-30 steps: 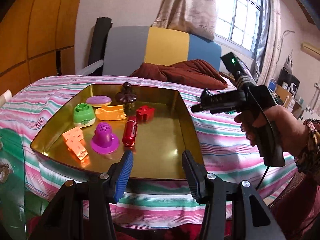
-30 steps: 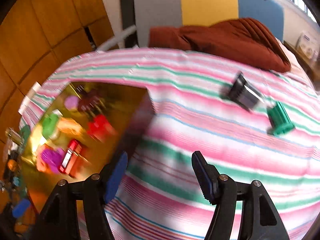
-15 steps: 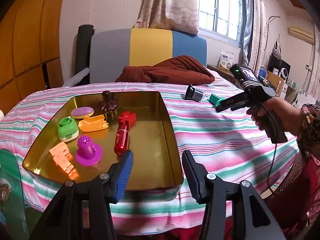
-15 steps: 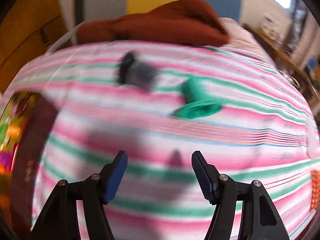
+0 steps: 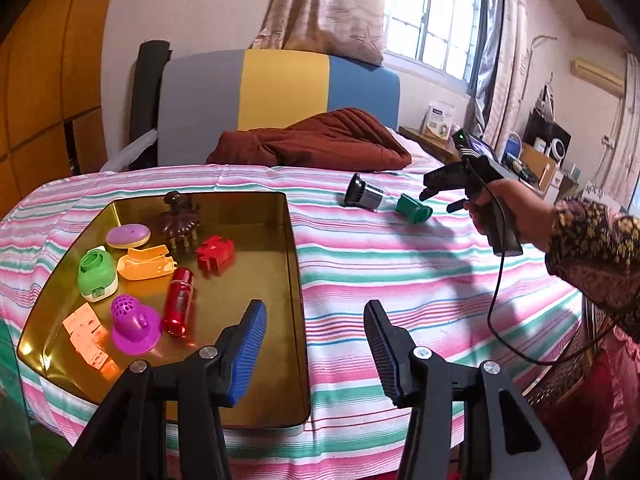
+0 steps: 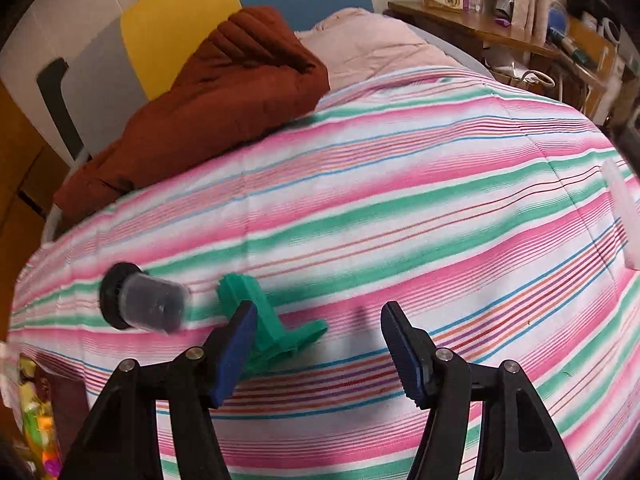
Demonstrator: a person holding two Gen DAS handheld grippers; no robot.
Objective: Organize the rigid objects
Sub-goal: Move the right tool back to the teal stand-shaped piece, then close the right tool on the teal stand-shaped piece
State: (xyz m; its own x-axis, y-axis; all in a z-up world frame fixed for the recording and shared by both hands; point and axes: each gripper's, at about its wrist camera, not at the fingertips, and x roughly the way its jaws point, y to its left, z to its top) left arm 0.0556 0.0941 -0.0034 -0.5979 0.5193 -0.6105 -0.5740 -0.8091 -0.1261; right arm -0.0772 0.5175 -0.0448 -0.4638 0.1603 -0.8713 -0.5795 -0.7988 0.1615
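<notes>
My left tongs (image 5: 314, 344) stand about half open with nothing between the pads, hanging over the near right corner of the gold tray (image 5: 294, 280). The tray's right rim runs straight away from me just left of the gap between the fingers; its near rim lies close to the worktop's front edge. Inside the tray, the left half is occupied: a brown claw piece (image 5: 180, 216), a lilac oval (image 5: 128, 236), a green round case (image 5: 96, 270), an orange clip (image 5: 146, 266), a red block (image 5: 214, 252), a red cylinder (image 5: 178, 302), a magenta domed piece (image 5: 134, 324) and peach dice blocks (image 5: 86, 330). The right half of the tray floor is bare. Right of the tray, the striped cloth (image 5: 400, 280) offers a wide free strip up to the far edge, where a rust-red blanket (image 5: 316, 146) lies. Two items rest there, just beside each other: a black cup-shaped piece (image 5: 362, 194) and a green plastic piece (image 5: 414, 208). My right tongs (image 6: 316, 340) have just been closing slightly and remain about half open, holding nothing. In the right wrist view the left finger (image 6: 234, 344) overlaps the green plastic piece (image 6: 276, 328), which lies off to the left of the gap; contact cannot be determined. The black cup-shaped piece (image 6: 146, 304) lies further left, on its side.
</notes>
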